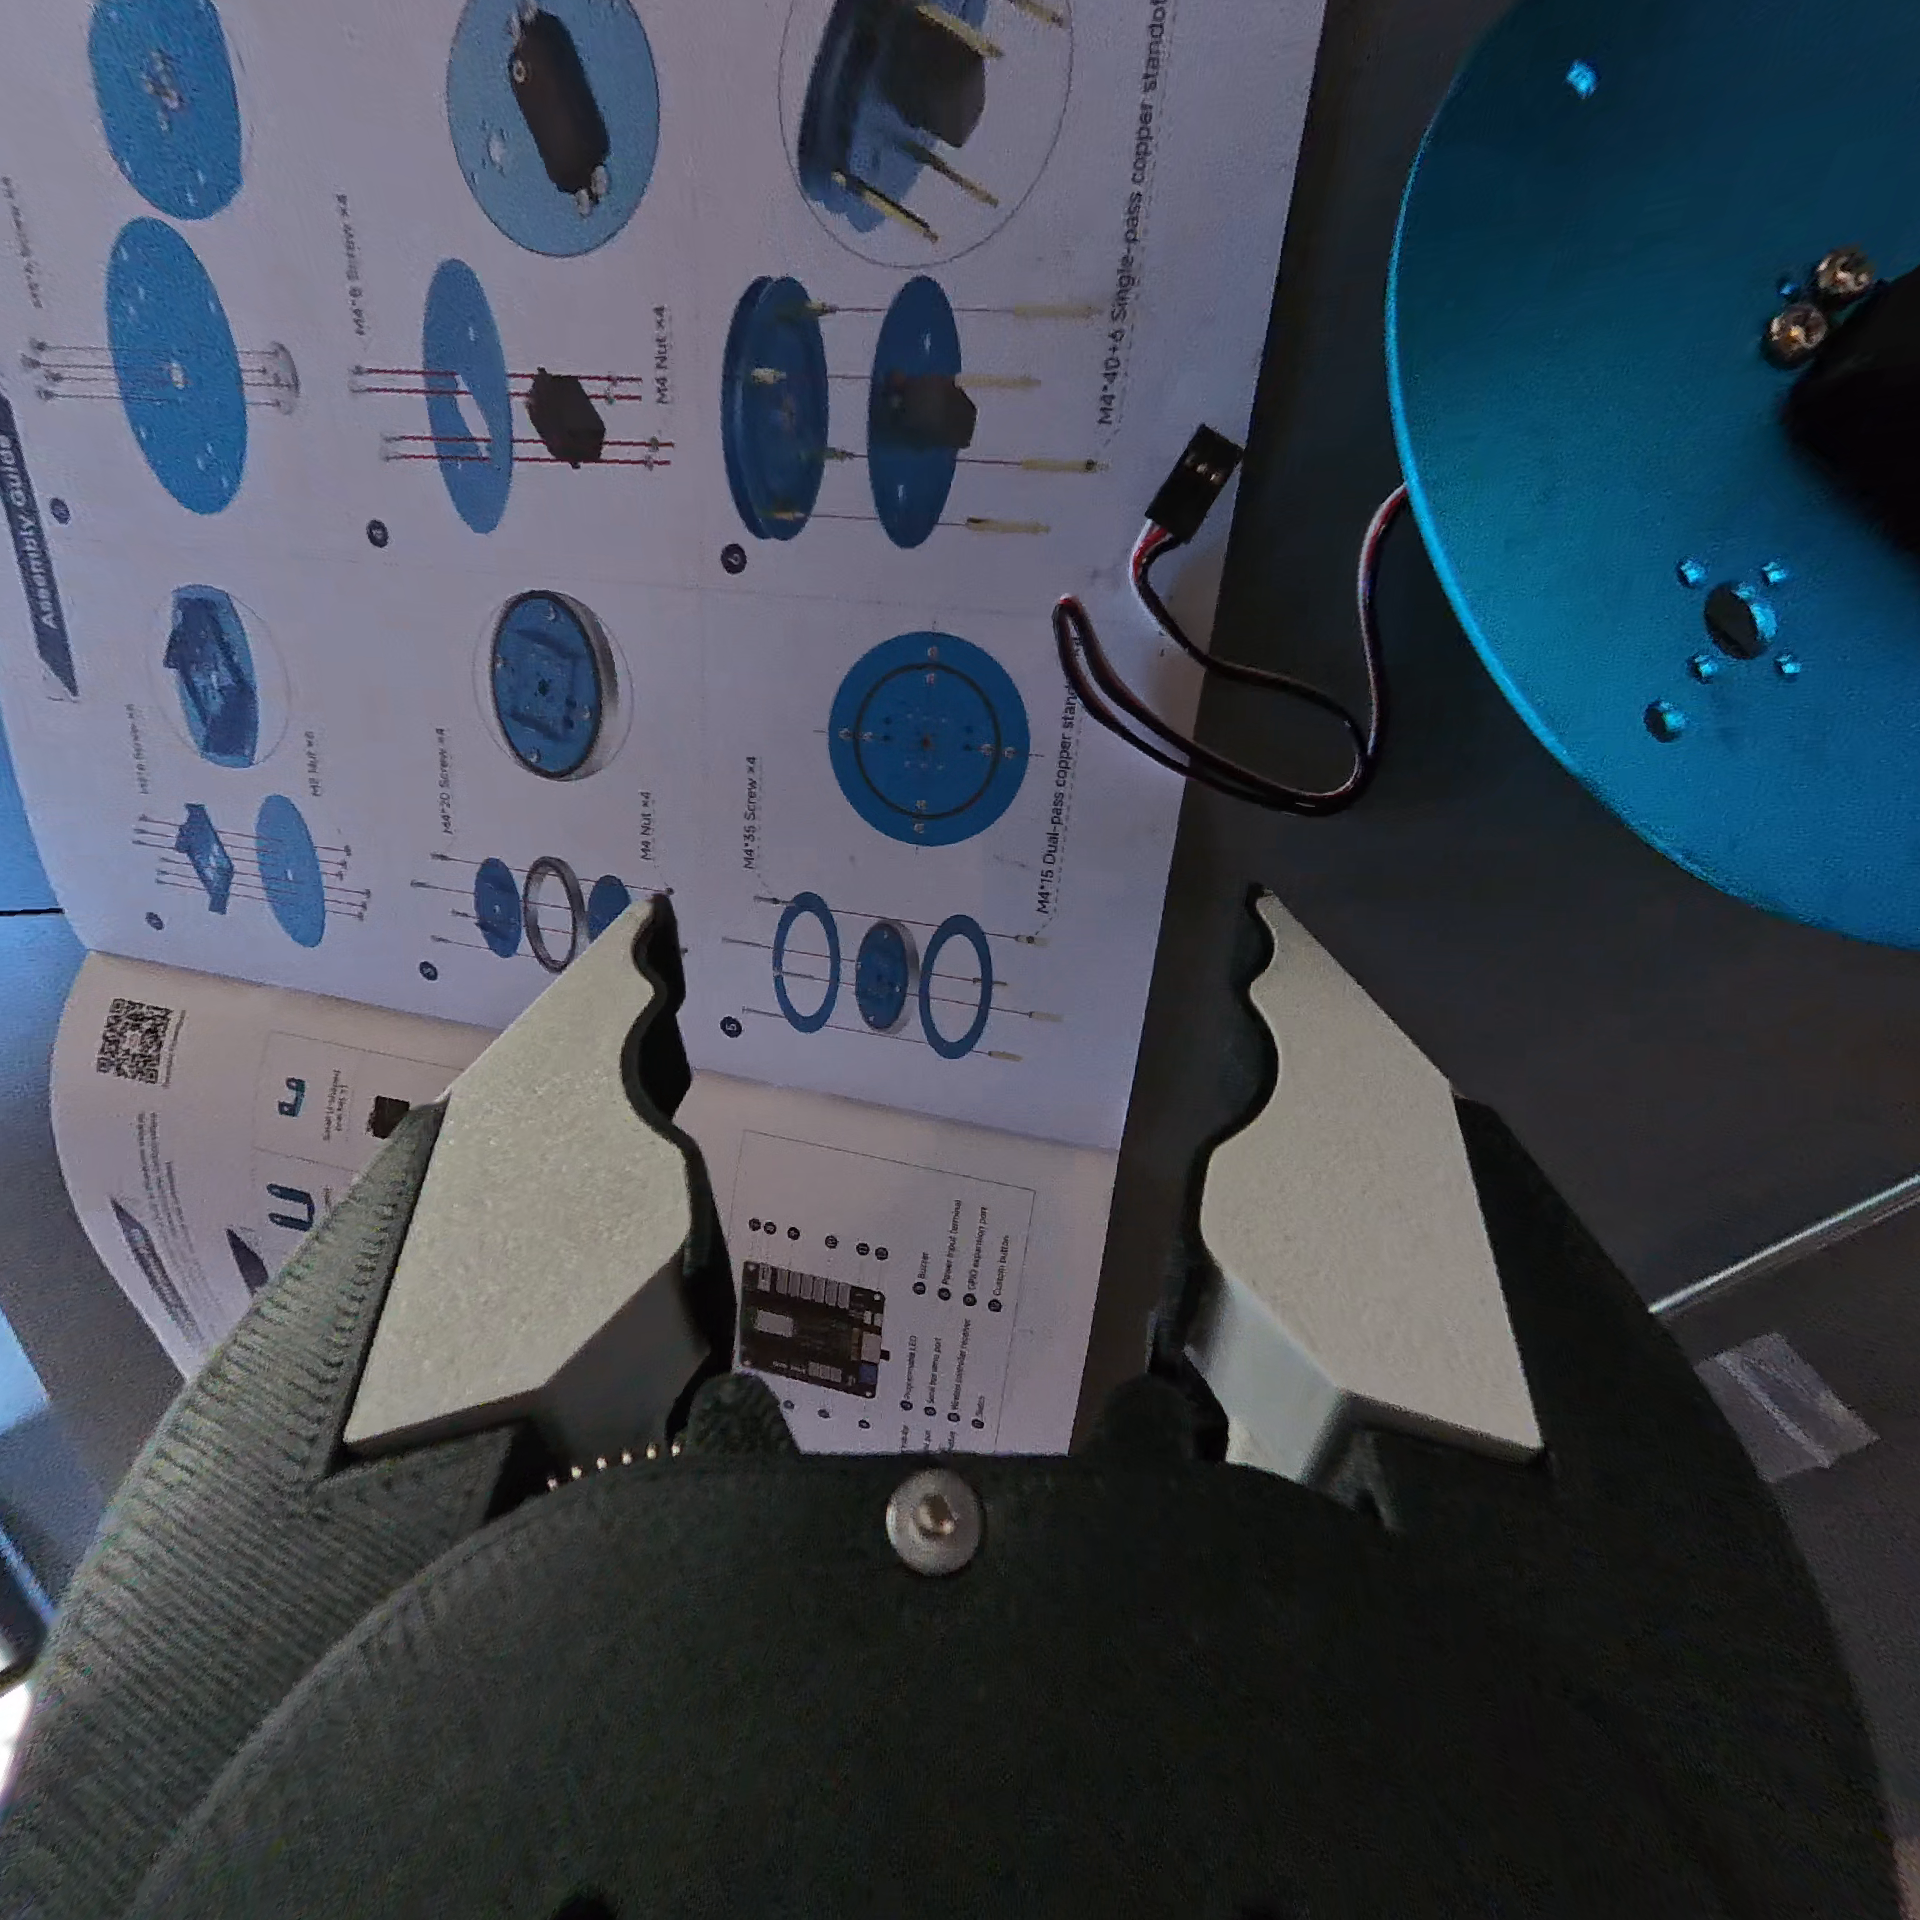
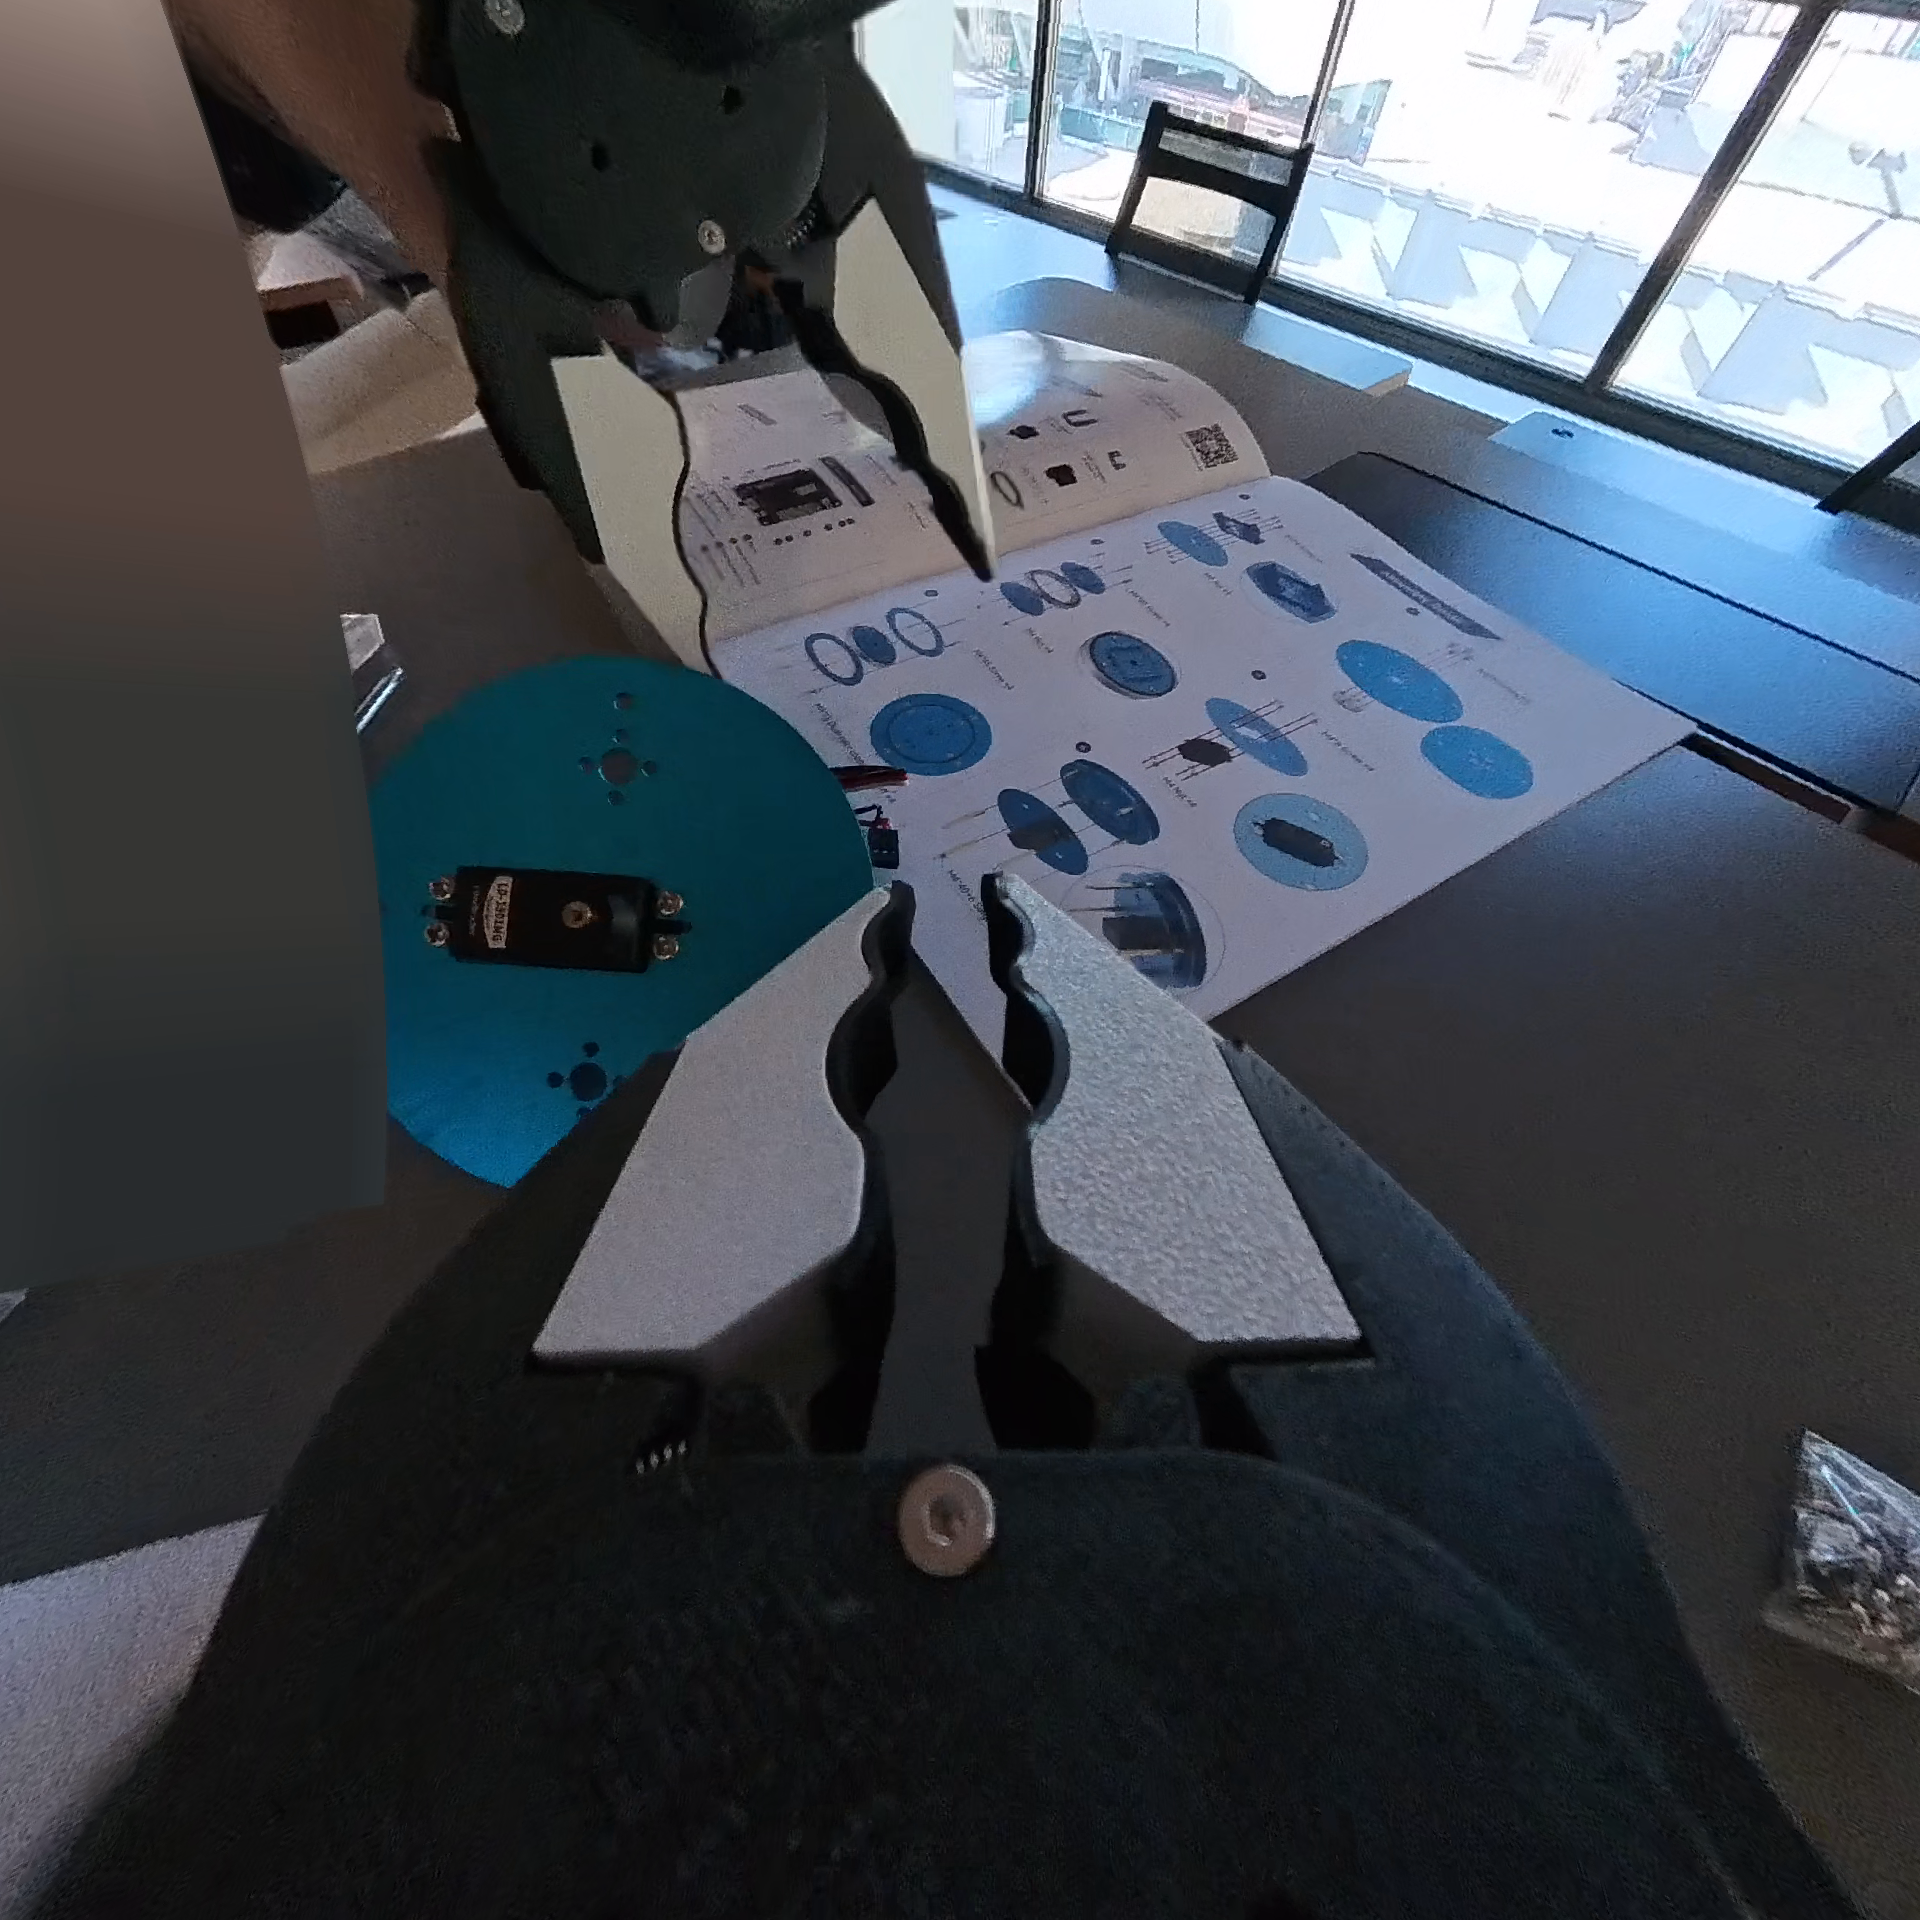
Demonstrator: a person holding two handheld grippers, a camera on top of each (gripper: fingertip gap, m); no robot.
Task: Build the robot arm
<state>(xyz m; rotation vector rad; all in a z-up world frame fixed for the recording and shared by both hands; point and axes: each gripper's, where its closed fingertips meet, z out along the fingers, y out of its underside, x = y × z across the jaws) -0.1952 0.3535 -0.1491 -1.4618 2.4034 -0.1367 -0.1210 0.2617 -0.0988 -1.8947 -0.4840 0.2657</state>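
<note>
On the dark bench (image 2: 1558, 1039) an open instruction booklet (image 1: 623, 623) lies flat, and my left gripper (image 1: 956, 904) hangs over its near right corner, jaws spread wide and empty. Just right of the booklet sits a blue metal disc (image 2: 540, 790) with a black servo (image 2: 551, 916) screwed to it; its thin cable (image 1: 1247, 727) trails onto the page. I judge the disc stiff and slick, best taken by its rim. My right gripper (image 2: 945, 894) hovers near the disc, jaws almost together, holding nothing. A small bag of hardware (image 2: 1860, 1558) lies far right
</note>
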